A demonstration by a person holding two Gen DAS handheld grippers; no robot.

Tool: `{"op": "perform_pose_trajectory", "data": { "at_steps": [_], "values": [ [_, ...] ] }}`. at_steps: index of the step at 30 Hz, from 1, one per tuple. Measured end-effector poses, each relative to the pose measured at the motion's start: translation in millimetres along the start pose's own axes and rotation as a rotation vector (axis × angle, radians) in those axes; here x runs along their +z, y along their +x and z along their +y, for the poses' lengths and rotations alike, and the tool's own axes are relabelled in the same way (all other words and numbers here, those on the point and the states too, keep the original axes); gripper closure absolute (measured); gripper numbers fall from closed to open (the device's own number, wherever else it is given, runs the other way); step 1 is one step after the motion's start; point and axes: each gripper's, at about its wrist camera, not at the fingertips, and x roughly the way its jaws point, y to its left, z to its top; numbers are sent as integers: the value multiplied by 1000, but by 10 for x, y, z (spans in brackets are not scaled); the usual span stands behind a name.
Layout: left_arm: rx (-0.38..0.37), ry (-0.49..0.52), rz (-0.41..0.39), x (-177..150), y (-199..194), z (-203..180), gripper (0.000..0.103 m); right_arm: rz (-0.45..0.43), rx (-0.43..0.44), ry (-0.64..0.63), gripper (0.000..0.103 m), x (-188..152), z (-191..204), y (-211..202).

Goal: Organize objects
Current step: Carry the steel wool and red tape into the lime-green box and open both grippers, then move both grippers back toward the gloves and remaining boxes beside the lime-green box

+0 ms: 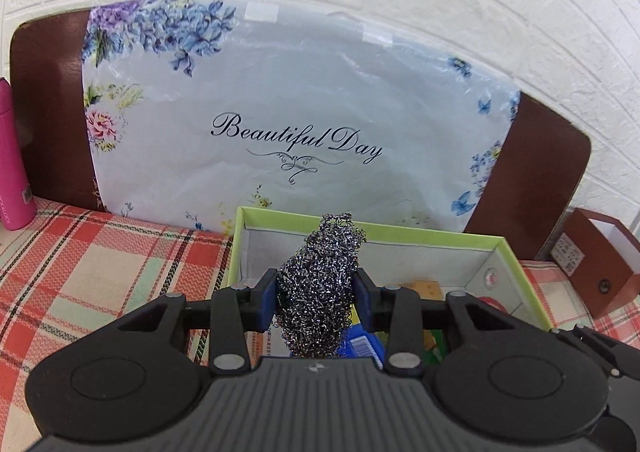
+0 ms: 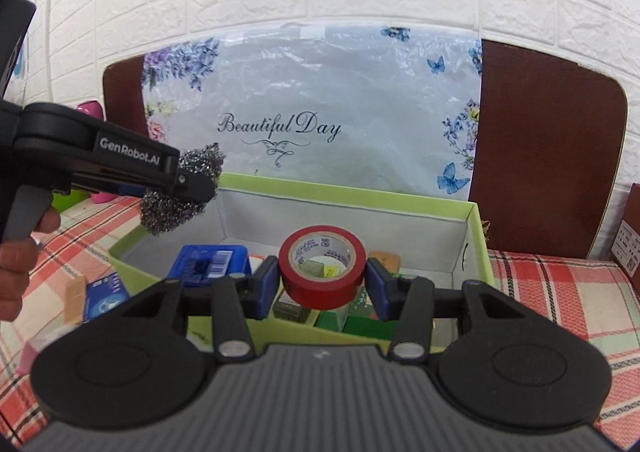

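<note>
My left gripper [image 1: 316, 298] is shut on a steel wool scourer [image 1: 320, 284] and holds it above the left part of a green-rimmed open box [image 1: 516, 256]. In the right wrist view the scourer [image 2: 180, 195] hangs over the box's left end, gripped by the left gripper [image 2: 192, 183]. My right gripper [image 2: 322, 282] is shut on a red roll of tape [image 2: 320, 280], held over the middle of the box [image 2: 478, 236]. Inside the box lie a blue packet [image 2: 208, 266], green boxes [image 2: 360, 322] and other small items.
The box stands on a red plaid cloth [image 1: 100, 264]. A floral "Beautiful Day" board [image 2: 320, 107] leans on the white brick wall behind. A pink bottle [image 1: 14, 155] stands far left, a brown box [image 1: 600, 256] far right. A blue packet [image 2: 104, 298] lies outside the box's left side.
</note>
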Motion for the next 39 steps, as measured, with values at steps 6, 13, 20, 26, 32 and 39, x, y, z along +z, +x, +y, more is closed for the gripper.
{"op": "perform_pose_trajectory", "data": {
  "at_steps": [6, 13, 20, 26, 32, 39],
  "values": [
    [34, 1, -40, 8, 143, 35, 37, 3, -16, -1, 56, 19, -43, 250],
    [65, 14, -101, -32, -4, -1, 17, -38, -28, -66, 10, -52, -2, 195],
    [62, -13, -85, -100, -213, -41, 17, -55, -16, -28, 0, -57, -24, -56],
    [28, -26, -47, -210, -469, -130, 17, -63, -8, -25, 0, -64, 46, -369],
    [9, -4, -23, -423, -779, -226, 17, -38, -10, -92, 0, -133, 172, -728],
    [6, -48, -11, -738, -1119, -148, 17, -7, 28, -44, 0, -298, 164, -1169]
  ]
}}
